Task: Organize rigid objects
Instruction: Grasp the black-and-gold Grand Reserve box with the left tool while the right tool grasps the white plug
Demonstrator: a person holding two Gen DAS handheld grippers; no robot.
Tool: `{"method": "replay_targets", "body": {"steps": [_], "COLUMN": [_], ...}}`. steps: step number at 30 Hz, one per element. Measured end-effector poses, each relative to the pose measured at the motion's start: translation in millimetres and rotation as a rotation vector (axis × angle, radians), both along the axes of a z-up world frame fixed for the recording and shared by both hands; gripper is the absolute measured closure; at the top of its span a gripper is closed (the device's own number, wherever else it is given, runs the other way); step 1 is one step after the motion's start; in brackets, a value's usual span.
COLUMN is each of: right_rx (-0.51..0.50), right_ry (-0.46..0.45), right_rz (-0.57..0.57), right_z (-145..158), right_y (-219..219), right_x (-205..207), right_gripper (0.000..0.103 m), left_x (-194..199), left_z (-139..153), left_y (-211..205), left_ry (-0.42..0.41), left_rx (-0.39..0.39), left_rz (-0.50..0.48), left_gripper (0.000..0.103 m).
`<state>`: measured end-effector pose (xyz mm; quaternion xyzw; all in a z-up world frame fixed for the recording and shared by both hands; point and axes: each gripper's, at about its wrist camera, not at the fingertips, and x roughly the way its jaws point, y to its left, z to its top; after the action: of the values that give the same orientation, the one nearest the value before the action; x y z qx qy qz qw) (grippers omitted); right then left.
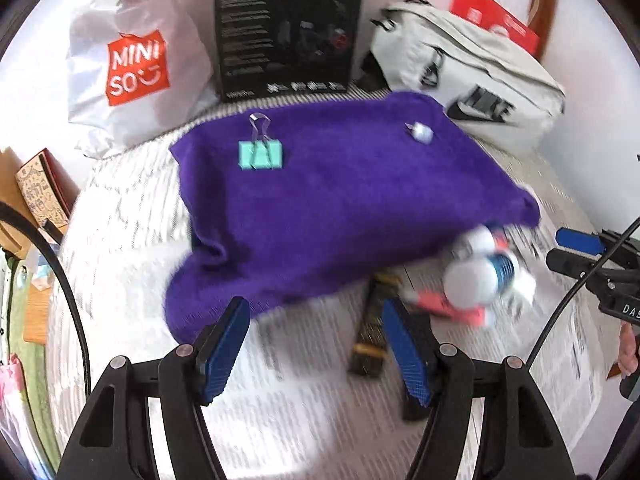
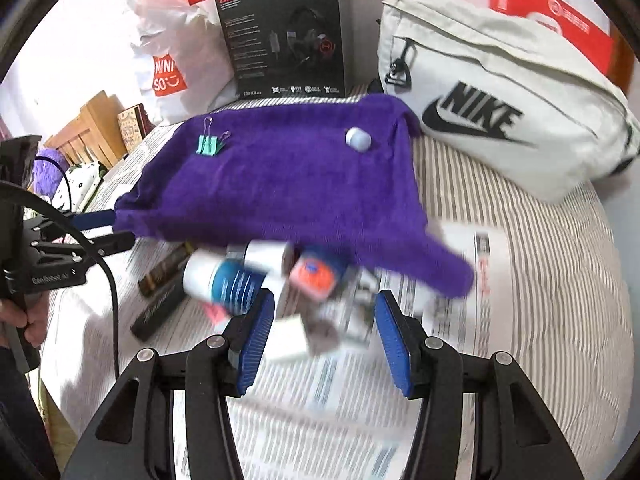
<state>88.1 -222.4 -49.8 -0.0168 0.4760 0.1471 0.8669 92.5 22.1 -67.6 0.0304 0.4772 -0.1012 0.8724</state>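
**Speaker one:** Blue-padded fingers of the left gripper [image 1: 316, 344] fill the foreground of the left wrist view, spread wide and holding nothing. Beyond them a purple towel [image 1: 332, 200] lies on striped bedding, with a mint green binder clip [image 1: 260, 155] and a small white cap [image 1: 421, 132] resting on it, well apart. At the towel's near right edge, blurred bottles [image 1: 480, 276] and a dark flat box [image 1: 374, 336] lie together; their labels cannot be read.

**Speaker two:** From the right wrist view, the right gripper [image 2: 325, 338] also stands wide and empty. This view shows more of the heap: a white bottle with a blue band [image 2: 224, 278], an orange-topped pink item [image 2: 314, 276] and printed paper [image 2: 344, 384] underneath, all smeared by motion. Behind the towel [image 2: 288, 188] sit a black headset box [image 2: 286, 40] and a pale Nike bag [image 2: 500, 104], sharper here.
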Motion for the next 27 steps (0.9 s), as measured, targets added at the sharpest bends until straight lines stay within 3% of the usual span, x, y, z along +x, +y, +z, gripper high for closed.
{"method": "replay_targets", "body": {"steps": [12, 15, 17, 19, 22, 27], "right_rx": [0.023, 0.025, 0.024, 0.025, 0.027, 0.027], "right_ry": [0.040, 0.047, 0.051, 0.049, 0.043, 0.043], "right_rz": [-0.039, -0.049, -0.048, -0.043, -0.029, 0.000], "right_z": [-24, -28, -29, -30, -31, -35], "right_y": [-11, -13, -12, -10, -7, 1], "right_x": [-42, -42, -42, -41, -38, -29], "right_gripper": [0.051, 0.051, 0.051, 0.051, 0.051, 0.051], "left_x": [2, 9, 11, 11, 6, -2], "left_z": [-36, -37, -37, -36, -36, -36], "left_y": [-29, -33, -35, -35, -39, -37], "left_ry": [0.049, 0.048, 0.045, 0.043, 0.034, 0.028], "left_rx": [0.102, 0.086, 0.080, 0.074, 0.069, 0.043], "left_rz": [-0.143, -0.166, -0.178, -0.185, -0.215, -0.215], "left_gripper": [0.045, 0.046, 0.051, 0.066, 0.078, 0.080]}}
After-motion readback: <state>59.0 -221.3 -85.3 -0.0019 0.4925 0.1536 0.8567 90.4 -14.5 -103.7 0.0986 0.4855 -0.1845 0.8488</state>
